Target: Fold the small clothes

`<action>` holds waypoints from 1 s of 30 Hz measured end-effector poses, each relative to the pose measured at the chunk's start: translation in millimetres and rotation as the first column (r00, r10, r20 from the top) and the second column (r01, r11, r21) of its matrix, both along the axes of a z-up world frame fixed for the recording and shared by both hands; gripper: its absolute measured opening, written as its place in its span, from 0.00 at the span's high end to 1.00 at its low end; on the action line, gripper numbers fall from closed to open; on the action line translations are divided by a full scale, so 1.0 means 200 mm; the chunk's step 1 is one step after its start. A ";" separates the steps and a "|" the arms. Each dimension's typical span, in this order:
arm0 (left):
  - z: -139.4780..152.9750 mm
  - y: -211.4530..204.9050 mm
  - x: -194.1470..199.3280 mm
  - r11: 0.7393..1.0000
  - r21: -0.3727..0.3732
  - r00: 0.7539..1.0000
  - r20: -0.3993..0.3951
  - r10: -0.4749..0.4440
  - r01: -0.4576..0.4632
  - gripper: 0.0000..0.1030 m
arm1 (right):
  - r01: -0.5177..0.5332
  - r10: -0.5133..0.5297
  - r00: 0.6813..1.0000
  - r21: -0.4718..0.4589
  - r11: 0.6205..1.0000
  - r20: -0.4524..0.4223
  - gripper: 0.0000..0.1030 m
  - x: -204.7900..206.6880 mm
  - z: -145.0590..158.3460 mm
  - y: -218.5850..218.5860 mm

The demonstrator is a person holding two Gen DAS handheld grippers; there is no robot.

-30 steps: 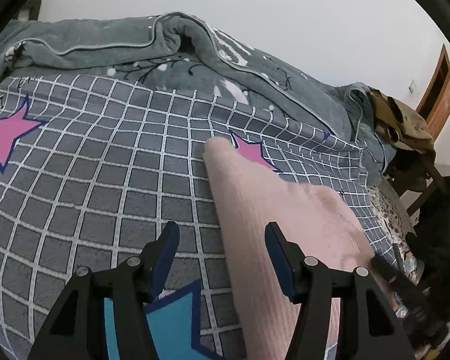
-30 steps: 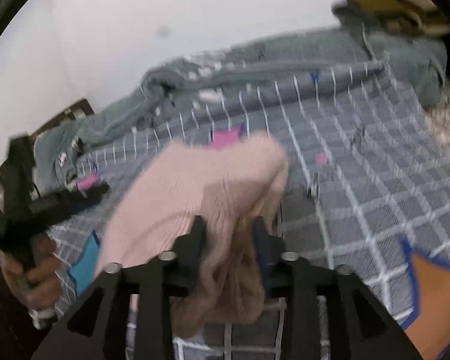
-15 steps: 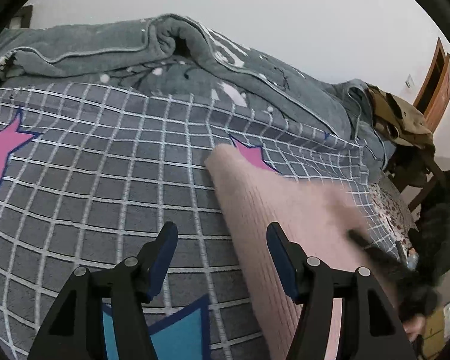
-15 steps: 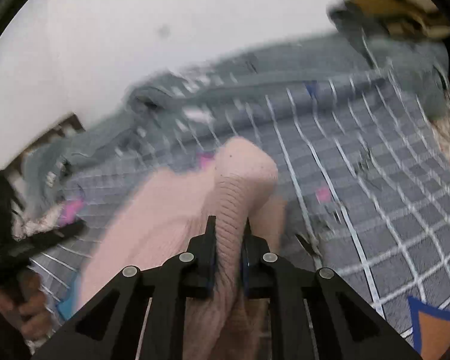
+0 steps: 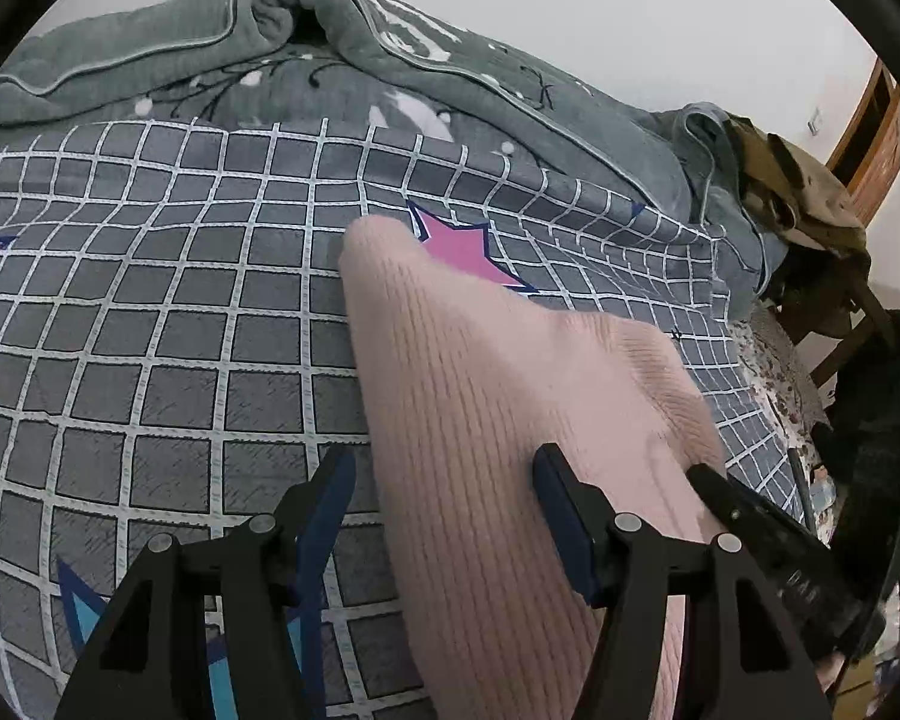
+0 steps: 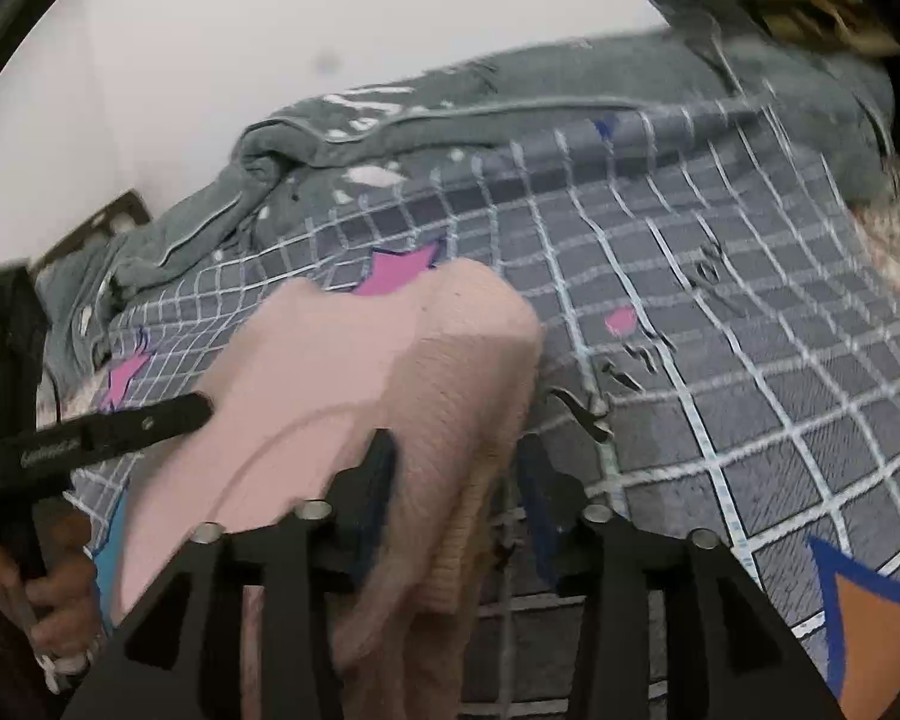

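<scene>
A pink knitted garment lies on the grey checked bedspread. My left gripper is open, its fingers apart over the garment's near left edge, not gripping it. In the right wrist view the same garment is bunched and partly folded over. My right gripper has its jaws apart around a fold of the garment, which hangs loose between them. The right gripper's finger also shows in the left wrist view on the garment's right side.
A rumpled grey-green blanket lies along the far side of the bed by the white wall. A wooden chair with brown clothes stands at the far right. The left gripper and the hand holding it show at the right wrist view's left edge.
My right gripper was shut on the pink fold half a second ago and now has its jaws apart. The garment's right side has dropped lower. My left gripper stayed open.
</scene>
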State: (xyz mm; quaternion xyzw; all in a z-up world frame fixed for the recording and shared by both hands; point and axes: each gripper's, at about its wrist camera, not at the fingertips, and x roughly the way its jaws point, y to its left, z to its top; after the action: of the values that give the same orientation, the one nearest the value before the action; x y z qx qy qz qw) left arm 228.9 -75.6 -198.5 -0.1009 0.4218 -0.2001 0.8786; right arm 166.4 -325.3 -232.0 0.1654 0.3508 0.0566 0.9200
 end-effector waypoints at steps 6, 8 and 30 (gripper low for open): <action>-0.05 -0.02 0.07 0.999 -0.049 0.998 -0.061 -0.019 0.016 0.40 | -0.011 0.014 0.998 0.039 0.999 -0.068 0.48 0.07 -0.05 -0.06; -0.06 -0.03 0.08 0.998 -0.054 0.998 -0.066 -0.023 0.019 0.40 | -0.022 0.026 0.996 0.051 0.998 -0.080 0.48 0.09 -0.06 -0.06; 0.03 0.03 0.06 0.999 -0.055 0.999 0.048 0.007 -0.005 0.70 | -0.105 0.109 0.994 0.158 0.982 -0.019 0.77 0.20 0.01 0.05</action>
State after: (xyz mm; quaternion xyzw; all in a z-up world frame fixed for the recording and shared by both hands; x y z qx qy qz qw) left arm 240.1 -68.7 -193.1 -0.1213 0.3948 -0.2111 0.8859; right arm 205.7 -314.4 -229.4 0.2188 0.3662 0.1311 0.8949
